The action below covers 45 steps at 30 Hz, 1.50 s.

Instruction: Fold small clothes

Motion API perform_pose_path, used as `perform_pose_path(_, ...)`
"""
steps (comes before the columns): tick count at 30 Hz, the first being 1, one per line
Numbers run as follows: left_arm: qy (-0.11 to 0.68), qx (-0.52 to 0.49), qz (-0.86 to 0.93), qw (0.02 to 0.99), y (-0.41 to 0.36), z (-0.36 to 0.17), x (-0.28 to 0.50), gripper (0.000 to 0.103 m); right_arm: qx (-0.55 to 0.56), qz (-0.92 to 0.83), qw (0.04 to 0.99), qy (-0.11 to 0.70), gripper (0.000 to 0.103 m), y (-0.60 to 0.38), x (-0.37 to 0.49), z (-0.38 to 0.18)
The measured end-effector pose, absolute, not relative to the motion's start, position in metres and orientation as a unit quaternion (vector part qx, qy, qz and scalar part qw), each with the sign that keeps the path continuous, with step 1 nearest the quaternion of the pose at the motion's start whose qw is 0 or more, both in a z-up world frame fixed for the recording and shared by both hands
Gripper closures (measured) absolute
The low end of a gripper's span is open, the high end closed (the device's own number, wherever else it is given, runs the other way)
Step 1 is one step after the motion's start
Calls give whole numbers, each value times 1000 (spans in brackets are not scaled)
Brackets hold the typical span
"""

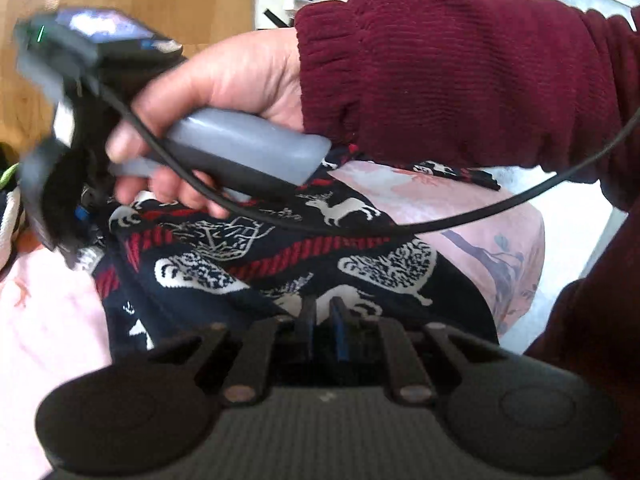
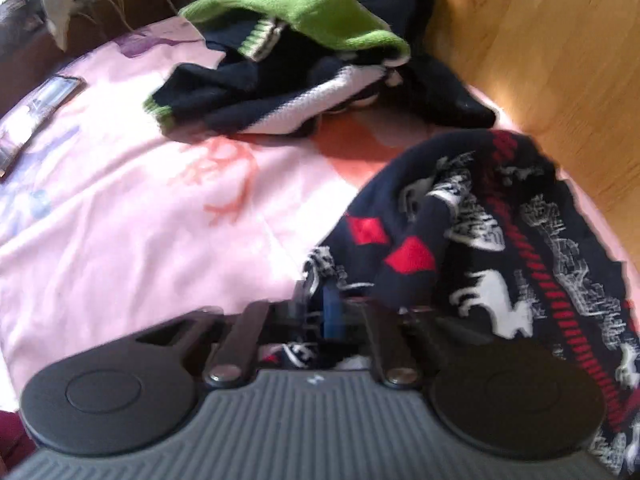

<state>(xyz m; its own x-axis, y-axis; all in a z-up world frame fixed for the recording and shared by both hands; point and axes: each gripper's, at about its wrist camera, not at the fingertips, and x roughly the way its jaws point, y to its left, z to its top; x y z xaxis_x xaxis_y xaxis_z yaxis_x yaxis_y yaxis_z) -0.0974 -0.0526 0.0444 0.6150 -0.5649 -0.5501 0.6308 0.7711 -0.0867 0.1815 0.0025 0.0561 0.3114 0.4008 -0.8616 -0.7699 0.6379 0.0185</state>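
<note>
A dark navy knitted garment (image 1: 280, 264) with white animal figures and red stripes lies bunched on the pink sheet (image 1: 48, 320). My left gripper (image 1: 324, 320) is shut on its near edge. The right gripper (image 1: 60, 184) shows at the left of the left wrist view, held by a hand in a maroon sleeve (image 1: 460, 72). In the right wrist view my right gripper (image 2: 320, 308) is shut on another edge of the same garment (image 2: 500, 240), which hangs to its right.
A pile of other clothes, green (image 2: 304, 12), navy and white-striped (image 2: 312, 108), lies at the far side of the pink sheet (image 2: 120, 220). A wooden board (image 2: 560, 60) stands behind. A flat dark object (image 2: 40, 112) lies at the left edge.
</note>
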Motion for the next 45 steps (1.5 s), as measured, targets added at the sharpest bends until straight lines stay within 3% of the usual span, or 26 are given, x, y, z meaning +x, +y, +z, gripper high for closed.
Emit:
perform_pose_path(8, 304, 10, -233, 924, -12, 43, -94, 89, 93, 505, 768, 383, 94, 12, 200, 140)
perform_pose_path(10, 305, -5, -209, 929, 6, 42, -96, 82, 141, 518, 758, 371, 93, 4, 210, 154)
perform_pose_path(19, 319, -109, -154, 929, 84, 43, -84, 79, 263, 419, 811, 313, 93, -183, 231, 155)
perform_pose_path(22, 317, -110, -189, 923, 73, 50, -79, 55, 293, 316, 853, 294, 84, -265, 225, 134)
perform_pose_path(23, 317, -105, -204, 920, 63, 51, -75, 53, 290, 270, 869, 296, 78, -289, 220, 125)
perform_pose_path(24, 318, -99, -218, 917, 55, 53, -73, 53, 291, 217, 881, 304, 58, -315, 214, 113)
perform_pose_path(25, 322, -92, -230, 914, 41, 53, -69, 49, 299, 189, 882, 312, 52, -333, 207, 103)
perform_pose_path(28, 338, -85, -252, 903, 16, 55, -58, 21, 331, 195, 862, 331, 52, -367, 174, 77)
perform_pose_path(34, 359, -39, -258, 896, -22, 62, -44, 26, 283, 330, 813, 387, 52, -311, 99, 50)
perform_pose_path(36, 385, -27, -230, 893, -24, 54, -34, 43, 251, 373, 796, 405, 52, -283, 83, 43)
perform_pose_path(37, 397, -27, -221, 891, -19, 50, -31, 72, 241, 386, 791, 409, 52, -270, 79, 40)
perform_pose_path(38, 406, -32, -210, 889, -16, 46, -28, 91, 235, 395, 787, 413, 52, -258, 78, 41)
perform_pose_path(45, 349, -100, -115, 925, 77, 71, -63, 95, 227, 427, 761, 432, 52, -207, 88, 34)
